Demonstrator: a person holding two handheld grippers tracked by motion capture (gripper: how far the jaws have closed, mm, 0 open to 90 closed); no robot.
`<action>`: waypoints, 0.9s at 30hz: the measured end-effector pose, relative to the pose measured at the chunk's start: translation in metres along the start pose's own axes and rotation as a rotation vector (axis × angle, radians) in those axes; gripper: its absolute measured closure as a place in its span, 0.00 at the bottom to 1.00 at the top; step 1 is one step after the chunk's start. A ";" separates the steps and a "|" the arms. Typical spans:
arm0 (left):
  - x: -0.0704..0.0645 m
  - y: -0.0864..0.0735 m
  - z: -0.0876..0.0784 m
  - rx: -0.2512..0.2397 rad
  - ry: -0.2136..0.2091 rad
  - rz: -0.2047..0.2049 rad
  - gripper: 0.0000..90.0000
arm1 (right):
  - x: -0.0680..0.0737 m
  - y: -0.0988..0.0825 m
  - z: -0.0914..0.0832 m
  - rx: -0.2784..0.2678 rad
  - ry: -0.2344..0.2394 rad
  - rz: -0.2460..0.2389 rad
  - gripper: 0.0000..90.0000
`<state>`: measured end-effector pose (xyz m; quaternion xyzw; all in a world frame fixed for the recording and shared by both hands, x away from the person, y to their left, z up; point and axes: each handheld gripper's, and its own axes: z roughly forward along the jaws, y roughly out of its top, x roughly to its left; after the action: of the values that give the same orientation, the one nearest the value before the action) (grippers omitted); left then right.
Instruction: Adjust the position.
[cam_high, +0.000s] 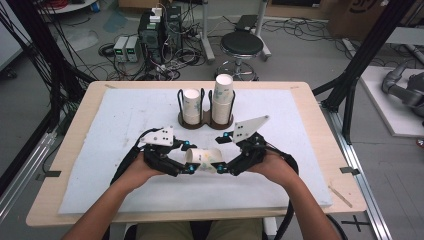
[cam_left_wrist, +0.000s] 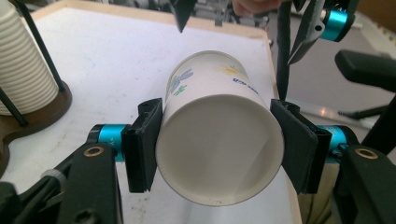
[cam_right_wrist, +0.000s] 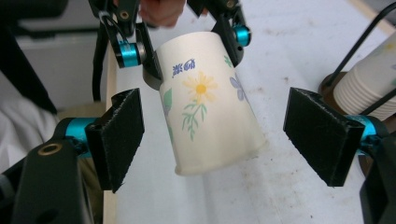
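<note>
A person's hands steady the left gripper (cam_high: 188, 157), clamped on a flowered paper cup (cam_left_wrist: 219, 130), as the right gripper (cam_right_wrist: 233, 140) spreads wide around its base, likely poised to close and take it over

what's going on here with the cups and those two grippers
A person at a table holds a gripper in each hand. The left gripper is clamped on the rim end of a flowered paper cup lying sideways above the white mat. The right gripper is open, with its jaws apart on either side of the cup's base. Two cup stacks sit in a wire holder behind.
</note>
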<state>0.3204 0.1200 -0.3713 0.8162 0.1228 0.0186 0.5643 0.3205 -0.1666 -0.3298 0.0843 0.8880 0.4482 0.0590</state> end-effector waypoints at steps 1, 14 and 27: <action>0.001 -0.001 -0.001 -0.015 0.004 -0.004 0.41 | -0.001 -0.004 -0.002 -0.011 -0.015 0.009 0.23; -0.002 -0.010 -0.008 -0.147 -0.023 0.014 0.41 | 0.004 -0.044 -0.003 -0.187 -0.023 0.098 0.23; -0.006 -0.011 -0.005 -0.158 -0.060 0.029 0.41 | 0.006 -0.058 0.012 -0.227 0.032 0.137 0.23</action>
<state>0.3121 0.1269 -0.3795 0.7710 0.0922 0.0119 0.6301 0.3110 -0.1900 -0.3842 0.1302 0.8246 0.5501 0.0234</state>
